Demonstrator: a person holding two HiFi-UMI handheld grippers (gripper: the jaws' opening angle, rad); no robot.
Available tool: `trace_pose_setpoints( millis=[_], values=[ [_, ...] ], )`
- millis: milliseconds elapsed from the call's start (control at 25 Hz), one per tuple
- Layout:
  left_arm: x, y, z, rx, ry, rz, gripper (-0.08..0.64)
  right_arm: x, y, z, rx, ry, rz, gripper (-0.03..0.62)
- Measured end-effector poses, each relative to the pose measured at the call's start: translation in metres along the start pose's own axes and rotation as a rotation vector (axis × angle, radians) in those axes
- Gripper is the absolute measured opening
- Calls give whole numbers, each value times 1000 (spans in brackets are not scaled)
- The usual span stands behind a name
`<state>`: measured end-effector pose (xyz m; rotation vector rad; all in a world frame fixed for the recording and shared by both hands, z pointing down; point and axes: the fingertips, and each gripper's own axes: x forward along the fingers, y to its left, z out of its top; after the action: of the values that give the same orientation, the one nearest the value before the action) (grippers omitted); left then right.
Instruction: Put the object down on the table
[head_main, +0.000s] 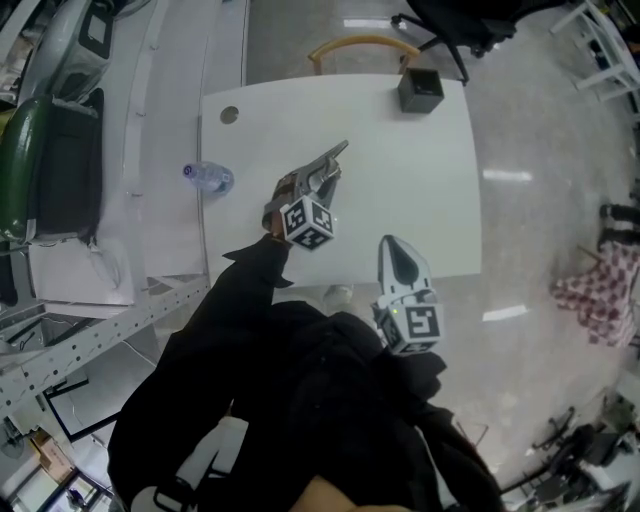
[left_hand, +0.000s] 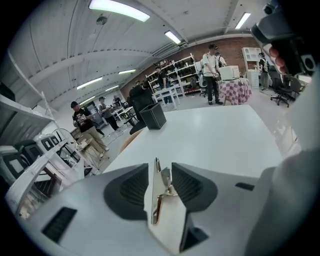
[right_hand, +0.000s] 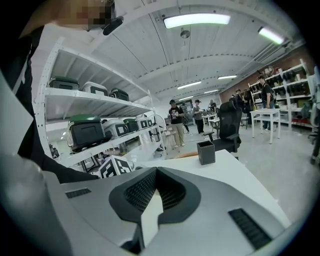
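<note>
- Overhead, the left gripper (head_main: 336, 157) hangs tilted down over the middle of the white table (head_main: 430, 190), its jaws spread wide and pressing on nothing.
- A thin metal object (left_hand: 156, 192), seen edge-on and glinting, shows in the gap between those jaws with bare table white beside it. The pads do not clamp it, so it reads as let go. It probably lies on the tabletop just under the tips, though no view shows the contact.
- The right gripper (head_main: 389, 245) waits over the near edge of the table, to the right, with its jaws closed on each other and empty. It appears to be parked there to keep out of the way.
- Nothing stands between the object and the surface, as the middle of the table is bare.
- A black box (head_main: 420, 90) sits at the far right corner, well apart from the object, and a clear plastic bottle (head_main: 208, 177) lies just beside the left edge.
- A chair with a curved wooden back (head_main: 362, 45) is tucked in at the far side. Shelving with crates (right_hand: 90, 131) runs along the left, and people (left_hand: 214, 75) stand far off across the room.
</note>
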<state>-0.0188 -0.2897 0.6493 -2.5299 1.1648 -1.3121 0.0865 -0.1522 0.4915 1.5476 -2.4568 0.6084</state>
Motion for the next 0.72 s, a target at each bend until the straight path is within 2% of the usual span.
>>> trace_pose_setpoints(
  millis=[320,440,600,720],
  values=[
    [-40,1,25,-59,-56,47,127,-17,7,9,-33,-35,27,2],
    [-55,-2,27,-135,-81,51,127,-24,10,13,-40,-48,36,2],
    [-72,-2,33,-273,-130,60,124,-32,7,15,-39,-59,45,2],
    [-81,-2,41,-334,-169,69,118,-33,0,13,-55,-63,50,2]
  ],
)
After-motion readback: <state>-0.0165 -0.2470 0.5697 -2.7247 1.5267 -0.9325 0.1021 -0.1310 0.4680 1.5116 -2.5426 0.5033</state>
